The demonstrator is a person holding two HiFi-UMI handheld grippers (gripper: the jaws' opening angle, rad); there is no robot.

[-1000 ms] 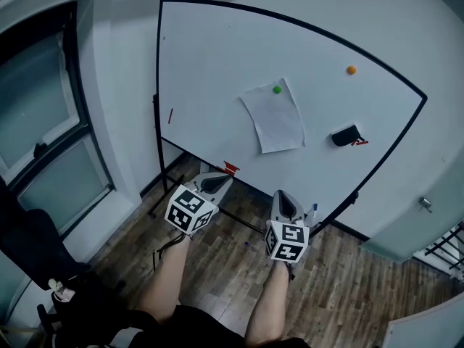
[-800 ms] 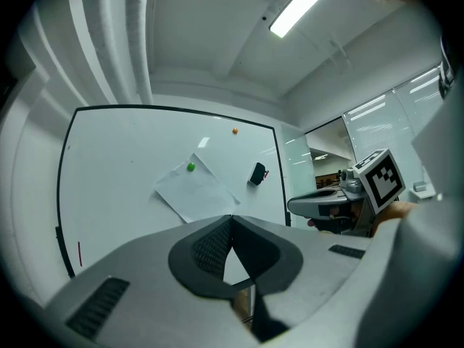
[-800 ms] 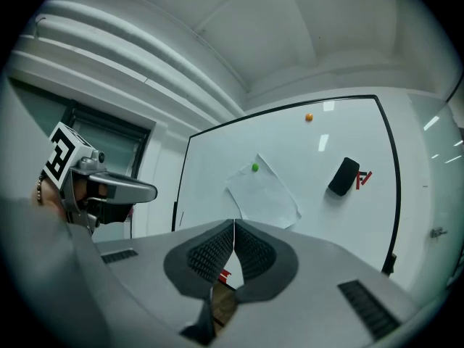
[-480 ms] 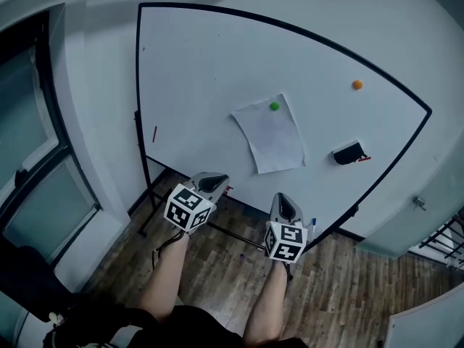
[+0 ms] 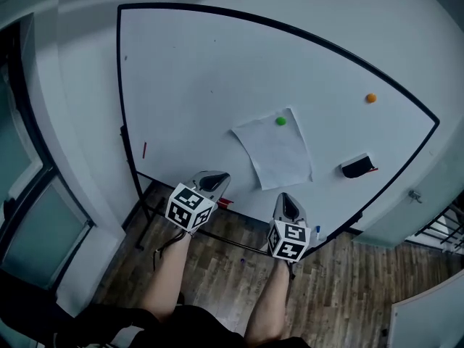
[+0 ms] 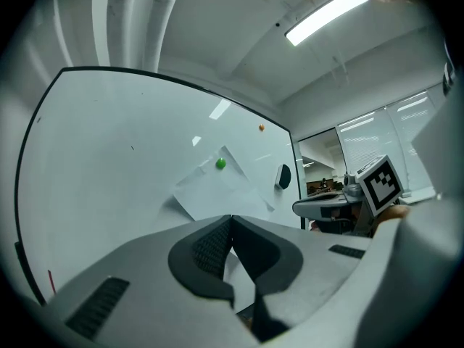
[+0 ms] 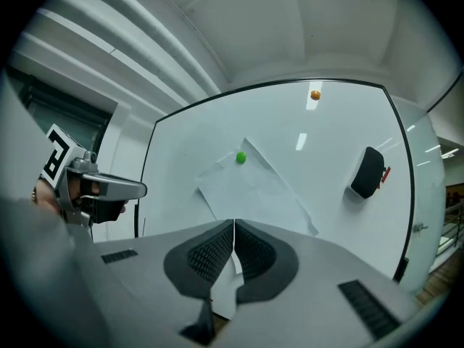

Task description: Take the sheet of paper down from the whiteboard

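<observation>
The sheet of paper (image 5: pixel 279 151) sits closer than a second ago, tilted on the whiteboard (image 5: pixel 203 85). It lies straight ahead of the right gripper (image 5: pixel 288 200), farther from the left gripper (image 5: pixel 210 183); both are pressed together, empty.

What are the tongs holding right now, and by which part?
Nothing. Left tongs and right tongs are both shut and empty; the sheet of paper hangs on the whiteboard, pinned by the green magnet.

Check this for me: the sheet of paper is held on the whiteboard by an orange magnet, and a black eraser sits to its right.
Not quite: a green magnet holds the sheet of paper, as the head view shows. The orange magnet sits apart on the bare whiteboard. The black eraser is to the sheet's right.
</observation>
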